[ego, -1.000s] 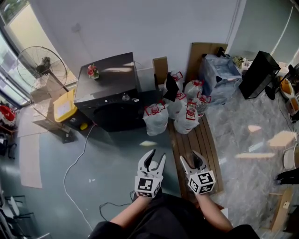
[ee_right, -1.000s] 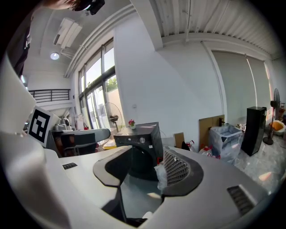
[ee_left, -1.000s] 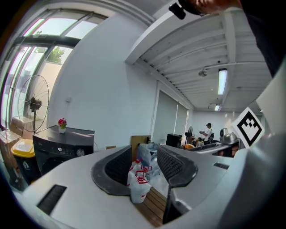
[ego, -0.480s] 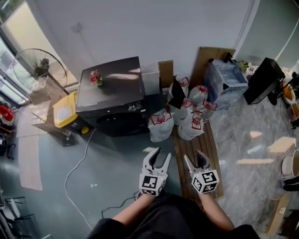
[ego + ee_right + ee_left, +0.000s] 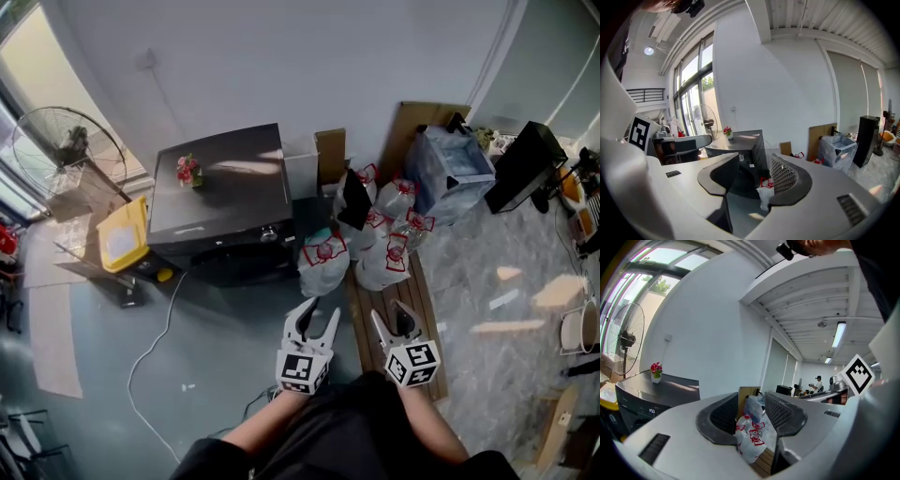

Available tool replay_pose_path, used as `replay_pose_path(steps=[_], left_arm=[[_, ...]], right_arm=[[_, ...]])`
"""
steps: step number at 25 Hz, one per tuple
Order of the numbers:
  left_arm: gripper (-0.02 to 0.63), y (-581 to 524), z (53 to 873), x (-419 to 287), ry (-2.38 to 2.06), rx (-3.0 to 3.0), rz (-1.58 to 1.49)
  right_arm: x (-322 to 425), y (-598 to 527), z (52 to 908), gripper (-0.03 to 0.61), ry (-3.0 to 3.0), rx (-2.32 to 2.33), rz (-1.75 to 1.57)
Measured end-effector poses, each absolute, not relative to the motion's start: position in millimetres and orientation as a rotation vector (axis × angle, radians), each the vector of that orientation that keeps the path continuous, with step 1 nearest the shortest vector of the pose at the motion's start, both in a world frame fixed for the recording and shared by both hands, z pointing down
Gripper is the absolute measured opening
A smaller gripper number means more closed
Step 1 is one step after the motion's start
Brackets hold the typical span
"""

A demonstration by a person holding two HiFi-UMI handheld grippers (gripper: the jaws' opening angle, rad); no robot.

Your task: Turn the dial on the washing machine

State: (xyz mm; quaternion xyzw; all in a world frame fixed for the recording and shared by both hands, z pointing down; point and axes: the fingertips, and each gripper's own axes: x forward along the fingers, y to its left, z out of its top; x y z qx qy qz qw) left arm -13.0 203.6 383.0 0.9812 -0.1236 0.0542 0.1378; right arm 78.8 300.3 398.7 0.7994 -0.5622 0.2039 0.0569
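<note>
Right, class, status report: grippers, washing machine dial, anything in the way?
Left gripper and right gripper open, empty. Dial on washing machine untouched, well ahead. White bags beside machine, not blocking dial.

From the head we look steeply down from high above, over the left tongs [image 5: 317, 315] and right tongs [image 5: 389, 313], toward the washing machine [image 5: 220, 187] and white bags [image 5: 323, 264]. Our left-tongs camera looks nearly level along its jaws at the bags; our right-tongs camera faces the machine's front, both from well back. All three share machine and bags.
</note>
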Motion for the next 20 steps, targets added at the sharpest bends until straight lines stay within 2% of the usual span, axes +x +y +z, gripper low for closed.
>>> replay_pose_path(steps=[11,20], left_arm=[[0.155,150.1,393.5,-16.1,-0.487,2.811,0.153],[0.155,91.7,411.8,-2.6,-0.674,2.798,0.168]], right_arm=[[86.9,243.6,401.3,0.184,-1.776,2.342,0.604],[122.3,171.0,404.3,0.184,-1.927,2.231,0.557]])
